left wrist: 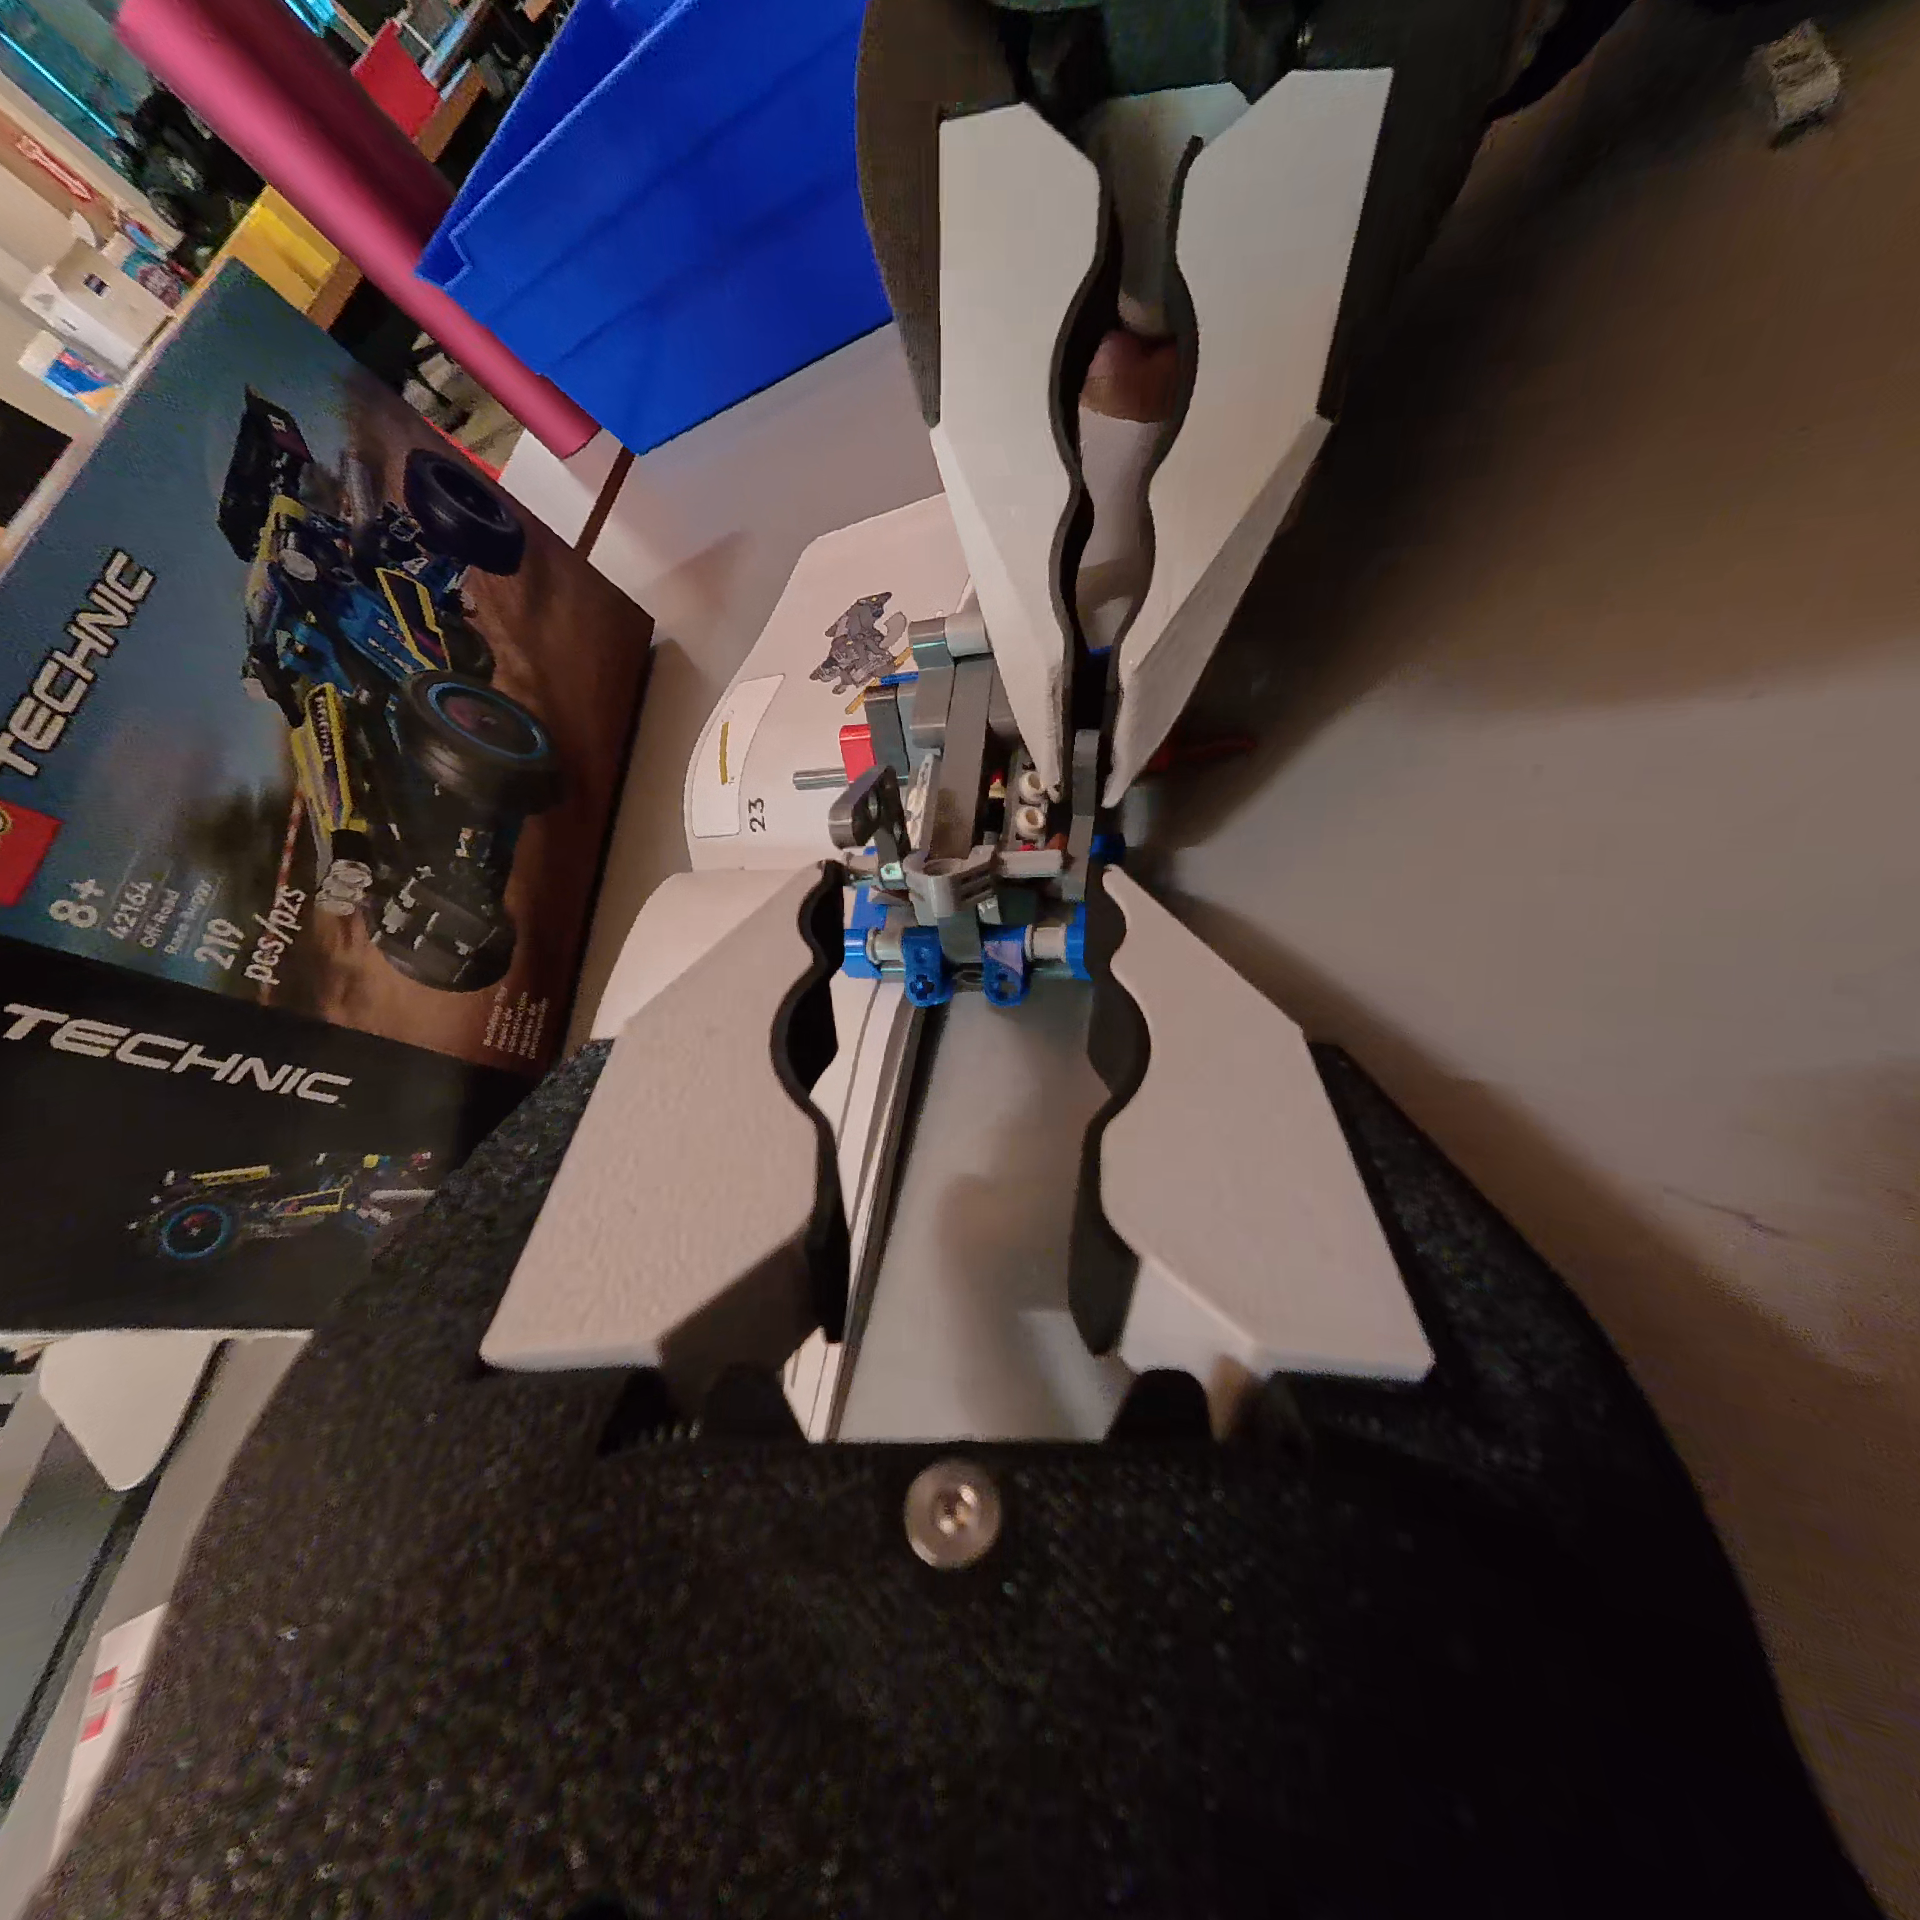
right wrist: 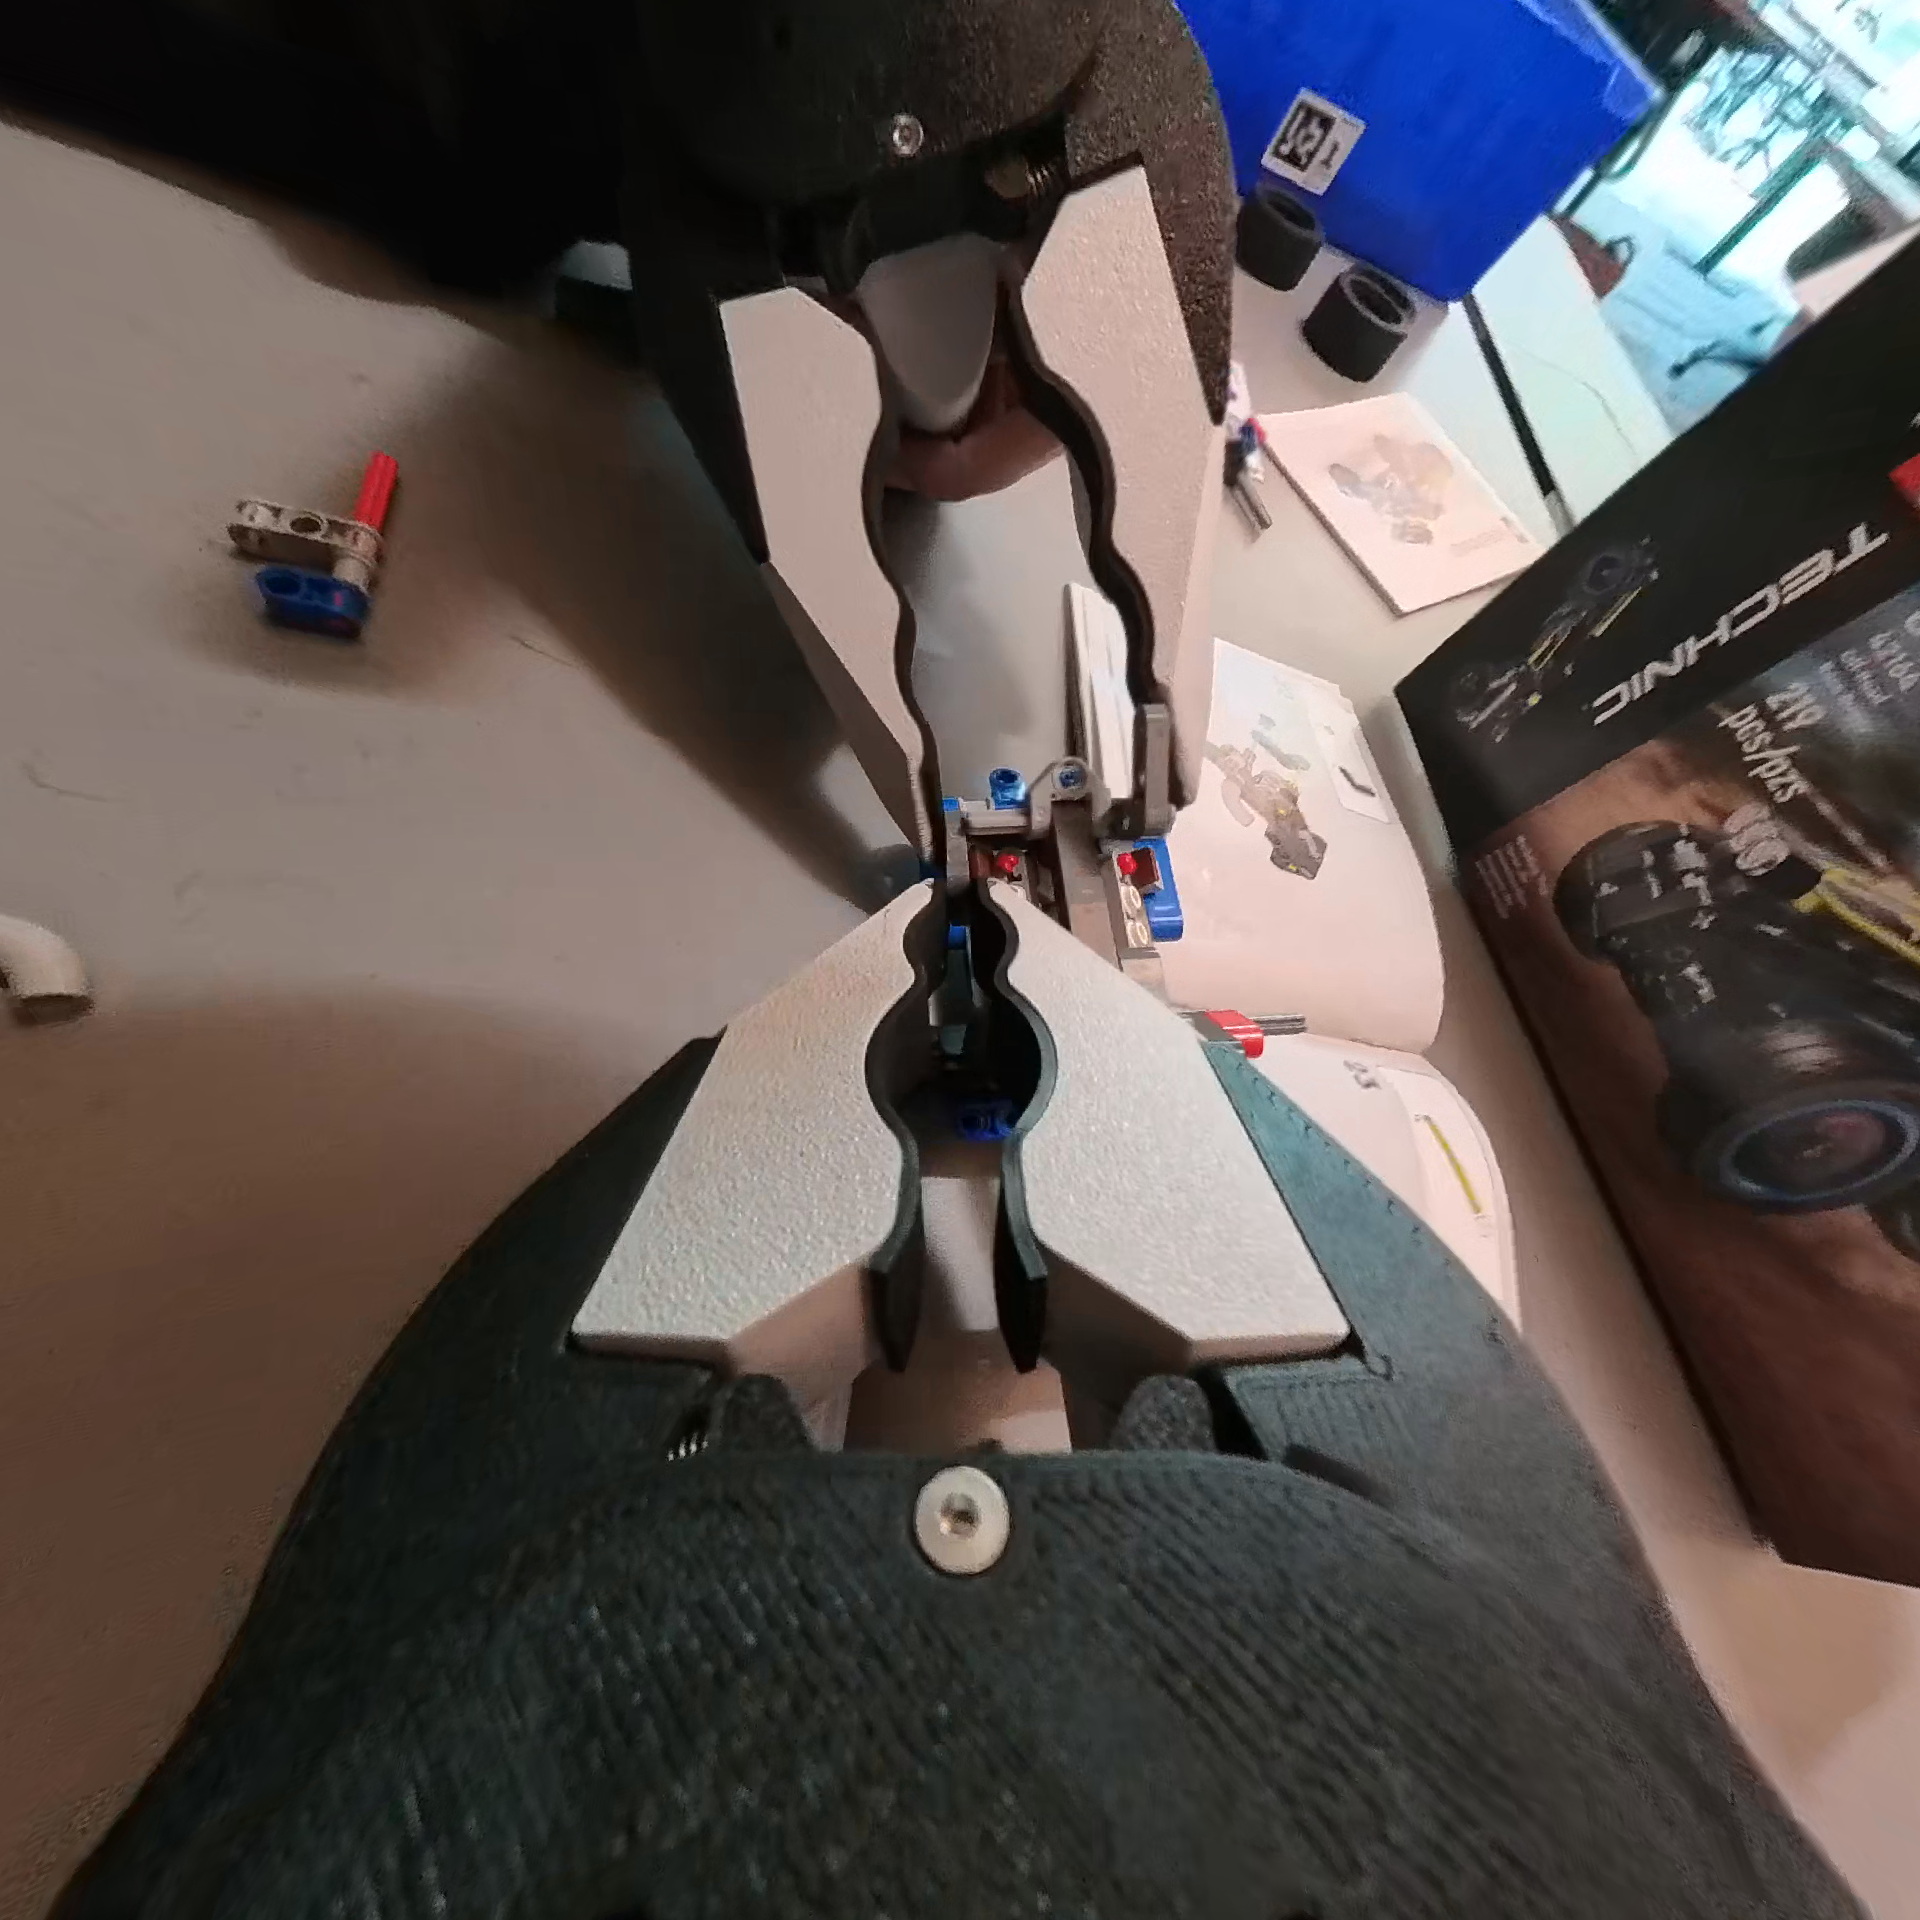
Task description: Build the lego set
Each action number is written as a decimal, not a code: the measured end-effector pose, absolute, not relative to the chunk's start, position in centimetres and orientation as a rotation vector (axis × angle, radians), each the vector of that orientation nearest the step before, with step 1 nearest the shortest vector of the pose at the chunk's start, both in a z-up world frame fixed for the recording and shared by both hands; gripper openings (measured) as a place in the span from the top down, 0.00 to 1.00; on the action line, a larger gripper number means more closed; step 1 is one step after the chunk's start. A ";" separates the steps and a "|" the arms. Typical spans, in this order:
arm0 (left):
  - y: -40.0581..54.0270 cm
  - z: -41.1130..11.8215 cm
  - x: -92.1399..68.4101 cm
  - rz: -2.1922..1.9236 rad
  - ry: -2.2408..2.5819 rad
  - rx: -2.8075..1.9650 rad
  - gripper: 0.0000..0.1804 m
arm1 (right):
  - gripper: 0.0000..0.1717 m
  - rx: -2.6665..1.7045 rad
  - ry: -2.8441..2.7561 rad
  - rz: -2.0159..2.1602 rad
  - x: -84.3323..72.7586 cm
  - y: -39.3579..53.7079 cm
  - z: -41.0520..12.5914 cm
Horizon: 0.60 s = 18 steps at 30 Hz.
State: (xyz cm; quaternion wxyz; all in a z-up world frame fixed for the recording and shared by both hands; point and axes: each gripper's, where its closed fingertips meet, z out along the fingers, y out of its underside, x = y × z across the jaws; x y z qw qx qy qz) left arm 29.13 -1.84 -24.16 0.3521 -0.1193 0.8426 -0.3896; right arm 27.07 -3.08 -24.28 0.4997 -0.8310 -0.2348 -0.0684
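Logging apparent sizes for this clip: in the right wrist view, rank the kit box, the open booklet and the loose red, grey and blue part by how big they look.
1. Kit box, largest, though cut off by the frame edge.
2. Open booklet, partly hidden.
3. Loose part, smallest.
Nearness may skew this.

Toy box (right wrist: 1714, 935) cut off; small parts (right wrist: 312, 551) perhaps blurred

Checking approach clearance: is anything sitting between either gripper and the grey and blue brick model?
Nothing visible. The left gripper has the model between its fingers, both pads against the blue ends. The right gripper, coming from the opposite side, is closed on a thin side part. The open instruction booklet lies beneath, not between.
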 end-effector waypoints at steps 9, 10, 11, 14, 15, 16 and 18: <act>-1.8 -23.9 29.0 -1.015 2.156 -0.293 0.78 | 1.00 -1.932 -0.625 -0.291 26.8 -3.0 -23.8; -1.8 -23.9 29.1 -1.009 2.157 -0.290 0.78 | 1.00 -1.922 -0.623 -0.291 26.8 -3.0 -23.6; -1.8 -24.0 29.1 -1.001 2.158 -0.290 0.79 | 1.00 -1.910 -0.619 -0.285 26.7 -3.0 -23.4; -1.8 -24.1 29.1 -0.995 2.163 -0.293 0.79 | 1.00 -1.897 -0.622 -0.305 26.6 -3.0 -23.3; -1.7 -24.1 29.0 -1.000 2.169 -0.297 0.80 | 1.00 -1.887 -0.630 -0.322 26.6 -3.1 -23.3; -1.7 -24.1 29.0 -1.006 2.178 -0.306 0.80 | 1.00 -1.888 -0.633 -0.336 26.6 -3.1 -23.3; -1.5 -24.2 28.9 -1.022 2.203 -0.339 0.78 | 1.00 -1.904 -0.640 -0.340 26.7 -3.2 -23.6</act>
